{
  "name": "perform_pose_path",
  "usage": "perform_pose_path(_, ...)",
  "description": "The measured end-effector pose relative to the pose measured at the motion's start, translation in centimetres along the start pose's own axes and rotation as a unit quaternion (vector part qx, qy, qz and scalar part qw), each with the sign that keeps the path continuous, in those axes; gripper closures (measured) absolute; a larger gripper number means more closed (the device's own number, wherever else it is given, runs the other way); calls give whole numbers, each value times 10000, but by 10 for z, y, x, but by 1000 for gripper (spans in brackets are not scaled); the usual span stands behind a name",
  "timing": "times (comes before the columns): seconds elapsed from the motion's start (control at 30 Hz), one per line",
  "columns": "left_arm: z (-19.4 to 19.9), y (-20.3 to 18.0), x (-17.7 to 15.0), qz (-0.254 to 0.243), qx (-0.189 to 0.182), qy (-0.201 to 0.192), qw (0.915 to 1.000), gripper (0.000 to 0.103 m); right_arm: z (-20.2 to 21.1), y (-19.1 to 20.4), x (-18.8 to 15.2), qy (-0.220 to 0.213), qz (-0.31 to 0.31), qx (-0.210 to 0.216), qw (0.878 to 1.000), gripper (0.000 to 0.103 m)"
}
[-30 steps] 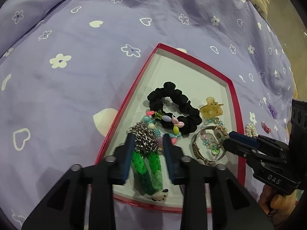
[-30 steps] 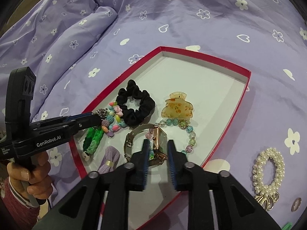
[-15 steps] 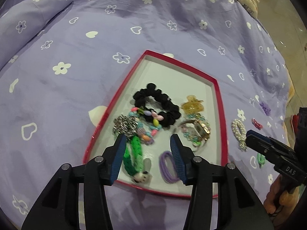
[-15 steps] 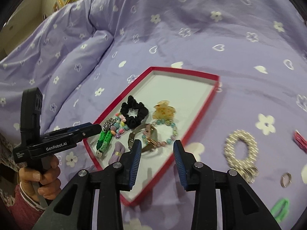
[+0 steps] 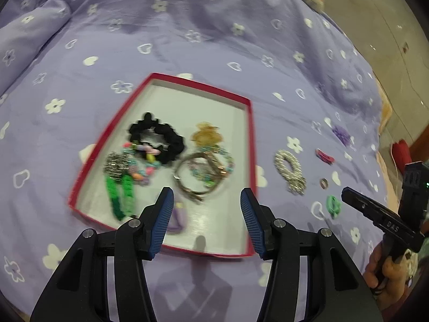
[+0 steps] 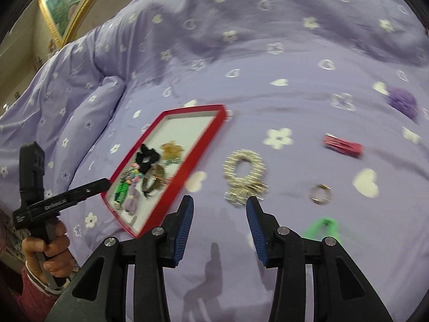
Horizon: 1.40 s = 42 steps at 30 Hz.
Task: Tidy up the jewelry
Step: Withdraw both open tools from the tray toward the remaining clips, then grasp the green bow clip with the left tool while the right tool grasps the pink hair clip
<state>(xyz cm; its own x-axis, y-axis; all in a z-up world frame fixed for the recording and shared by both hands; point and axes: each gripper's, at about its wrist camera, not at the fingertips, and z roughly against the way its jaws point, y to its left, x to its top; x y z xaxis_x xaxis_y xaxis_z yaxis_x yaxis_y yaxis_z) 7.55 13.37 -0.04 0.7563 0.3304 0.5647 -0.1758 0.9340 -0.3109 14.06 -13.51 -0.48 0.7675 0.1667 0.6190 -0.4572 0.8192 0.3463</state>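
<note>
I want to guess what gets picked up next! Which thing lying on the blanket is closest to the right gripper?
The pearl bracelet, just ahead of the open right gripper. The ring, green clip and red clip lie farther right.

Before you lies a bed covered in a lilac quilt point(image 6: 268, 53) printed with white flowers and hearts. Directly on it rest 1 shallow red-rimmed box point(image 5: 249, 139), 1 pearl-beaded loop point(image 6: 245, 169), 1 small metal ring point(image 6: 320, 193), 1 red hair clip point(image 6: 343, 145), 1 green hair tie point(image 6: 325, 226) and 1 purple fuzzy scrunchie point(image 6: 402, 102).
</note>
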Motion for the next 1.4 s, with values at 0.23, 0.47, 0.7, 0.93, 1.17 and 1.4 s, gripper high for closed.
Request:
perform_pose_path(0.23,-7,-37,-6,-338,-162,154,9992,51,24,-37,-16,-123,-363,-223,9990,59)
perform_pose_path(0.47,-17,-75,-11,-661,-327,318,9968,50,42,-73,-30,-137,-575,-472,9971,58)
perform_pose_path(0.7,-32,-108,-13,-921,-440,489,9936,50,53,-103,-38,-127,-788,-614,9949,58)
perform_pose_path(0.93,-44,-140,-20,-1164,-678,666,9886,50,46,-111,-27,-118,-738,-641,9951,58)
perform_pose_path(1.17,-69,-189,-30,-1608,-1046,899,9773,50,22,-125,9,30,-225,-592,9980,57)
perform_pose_path(1.4,-108,-224,-34,-1745,-1237,1084,9708,50,-16,-131,50,375,936,-626,9929,51)
